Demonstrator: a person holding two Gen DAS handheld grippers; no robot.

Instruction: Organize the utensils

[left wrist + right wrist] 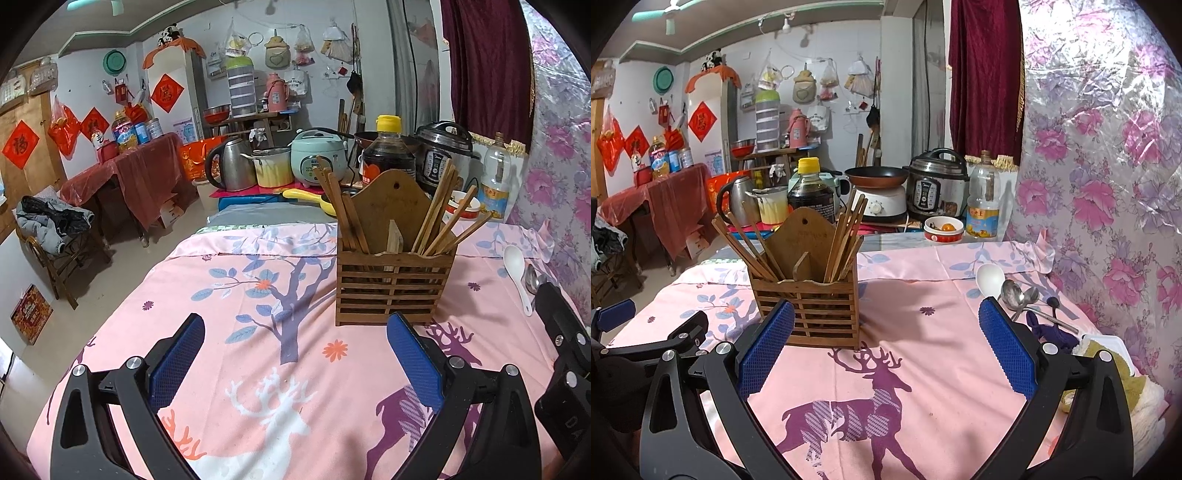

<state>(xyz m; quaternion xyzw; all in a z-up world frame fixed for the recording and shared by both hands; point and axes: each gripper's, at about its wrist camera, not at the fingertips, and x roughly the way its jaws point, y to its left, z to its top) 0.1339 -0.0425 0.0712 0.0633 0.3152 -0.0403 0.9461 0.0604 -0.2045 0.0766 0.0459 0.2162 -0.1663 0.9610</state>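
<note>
A slatted wooden utensil holder (393,284) stands on the pink deer-print tablecloth (258,332), with several wooden chopsticks (343,210) in both its compartments. It also shows in the right wrist view (812,306). A white plastic spoon (990,277), two metal spoons (1015,293) and a small dark spoon (1052,302) lie on the cloth to the holder's right, by the wall. The white spoon (517,273) also shows in the left wrist view. My left gripper (295,350) is open and empty, in front of the holder. My right gripper (886,350) is open and empty, between holder and spoons.
A flowered plastic wall covering (1108,184) bounds the table on the right. A folded yellow-white towel (1123,373) lies at the right edge. Behind the table stand a soy sauce bottle (388,147), rice cookers (317,155), a kettle (232,166), an oil bottle (984,199) and a small bowl (943,229).
</note>
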